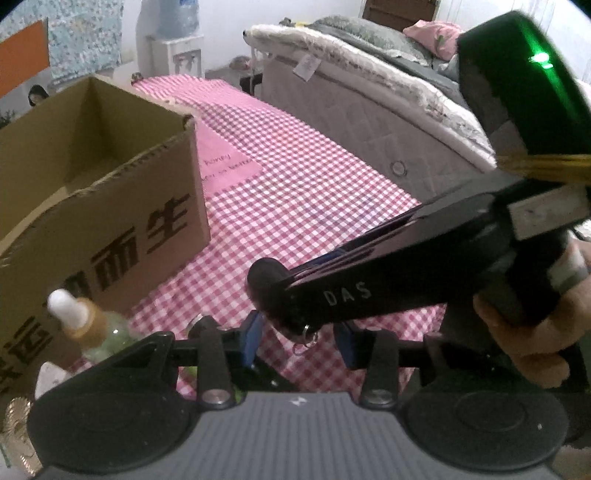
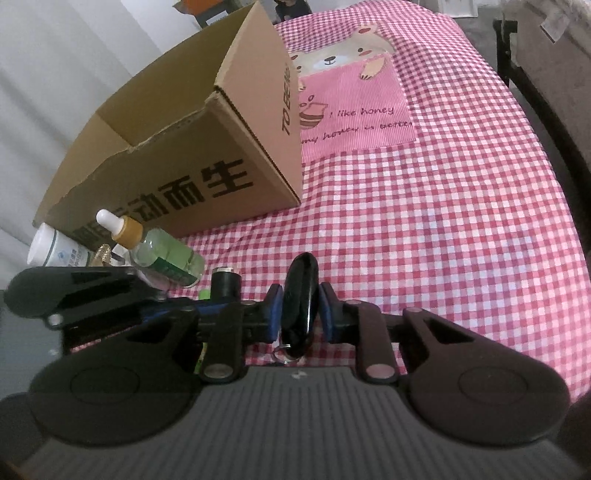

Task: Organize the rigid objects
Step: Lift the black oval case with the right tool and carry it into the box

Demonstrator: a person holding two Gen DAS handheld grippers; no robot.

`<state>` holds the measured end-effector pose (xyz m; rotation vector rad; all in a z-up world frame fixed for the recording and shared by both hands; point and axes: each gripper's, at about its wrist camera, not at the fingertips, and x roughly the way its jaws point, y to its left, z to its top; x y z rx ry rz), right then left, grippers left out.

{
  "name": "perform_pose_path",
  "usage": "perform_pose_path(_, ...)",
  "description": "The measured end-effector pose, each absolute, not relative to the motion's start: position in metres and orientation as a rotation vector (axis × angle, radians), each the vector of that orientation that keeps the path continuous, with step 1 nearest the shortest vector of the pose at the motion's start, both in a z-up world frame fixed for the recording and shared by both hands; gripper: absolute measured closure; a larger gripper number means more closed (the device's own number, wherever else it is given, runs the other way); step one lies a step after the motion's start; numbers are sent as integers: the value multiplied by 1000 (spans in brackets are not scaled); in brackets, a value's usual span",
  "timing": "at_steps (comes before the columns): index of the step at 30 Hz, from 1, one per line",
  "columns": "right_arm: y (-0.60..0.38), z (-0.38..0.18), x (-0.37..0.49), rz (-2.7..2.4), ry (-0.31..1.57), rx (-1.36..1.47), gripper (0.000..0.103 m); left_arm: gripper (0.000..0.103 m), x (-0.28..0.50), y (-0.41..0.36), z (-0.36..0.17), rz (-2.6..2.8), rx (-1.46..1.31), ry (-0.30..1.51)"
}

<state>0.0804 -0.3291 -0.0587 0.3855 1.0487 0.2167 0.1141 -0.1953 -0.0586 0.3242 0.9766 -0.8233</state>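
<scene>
Cardboard box (image 2: 192, 162) one, two bottles (image 2: 162, 254) beside it, right gripper (image 2: 297, 310) clamped on one black fob (image 2: 299, 295), left gripper (image 1: 297, 341) fingers slightly apart, empty.

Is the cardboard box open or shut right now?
Open. The cardboard box stands upright on the checked cloth, its top flaps gone or folded away, bare inner walls showing in both views.

A pink-and-white checked cloth (image 2: 443, 206) with a bear-print panel (image 2: 354, 96) covered the bench. Beyond its far edge stood a mattress (image 1: 351, 110) bearing a pink pillow (image 1: 436, 33), and a water dispenser (image 1: 181, 40).
</scene>
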Motion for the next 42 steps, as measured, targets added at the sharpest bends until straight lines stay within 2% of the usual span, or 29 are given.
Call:
perform_pose_path(8,-333,-60,81,245,1041,411,84,59,124,-207,-72,-804,334,994)
perform_pose_path(20,-328,-54,71,229,1002,432,86,60,119,-201,-57,-799,288,977)
perform_pose_path(24,-321,-32,60,230,960,410,86,59,107,-191,-34,-795,271,913)
perform_pose_path(34,-272,68,63,400,743,345,87,57,90,-128,64,-627,231,679)
perform_pose_path(38,-241,90,101,537,729,357,87,57,113,-94,89,-522,194,677)
perform_pose_path(42,-205,92,162,646,811,410,87,57,158,-66,92,-430,181,758)
